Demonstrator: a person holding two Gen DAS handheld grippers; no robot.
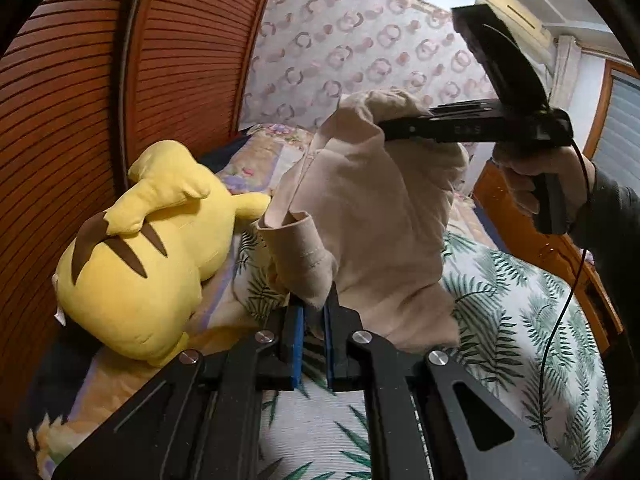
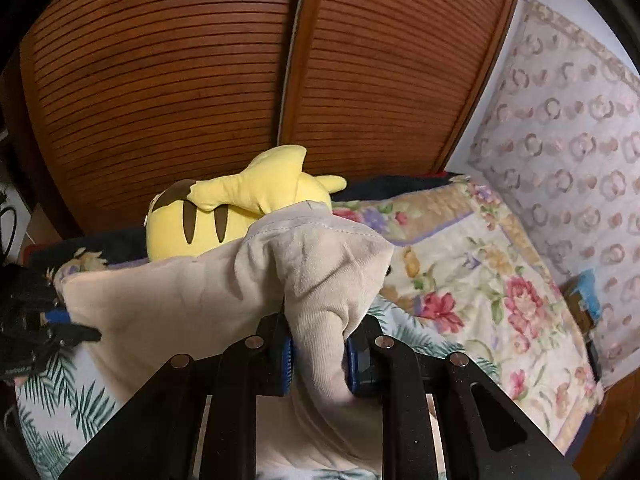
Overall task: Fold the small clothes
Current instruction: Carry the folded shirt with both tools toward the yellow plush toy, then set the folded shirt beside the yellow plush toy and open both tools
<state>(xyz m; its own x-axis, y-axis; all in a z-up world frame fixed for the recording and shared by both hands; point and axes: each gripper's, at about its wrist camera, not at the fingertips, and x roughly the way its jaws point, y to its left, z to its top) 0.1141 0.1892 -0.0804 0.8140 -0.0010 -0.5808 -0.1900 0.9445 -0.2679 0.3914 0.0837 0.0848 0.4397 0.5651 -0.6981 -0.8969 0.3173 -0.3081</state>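
Nearest you, your left claw (image 1: 311, 320) was clamped narrow on a bunched corner of the beige garment (image 1: 372, 216), which hung in the air above the bed (image 1: 532, 320). Your right claw (image 2: 318, 354) gripped another thick fold of it, raised higher to the right. I judge that fold could slip, since only a small bunch sat between the blue pads (image 2: 286, 354). Farther left, the yellow plush toy (image 1: 132, 264) lay near; a swinging sleeve might drape over it and spoil the flat lay.
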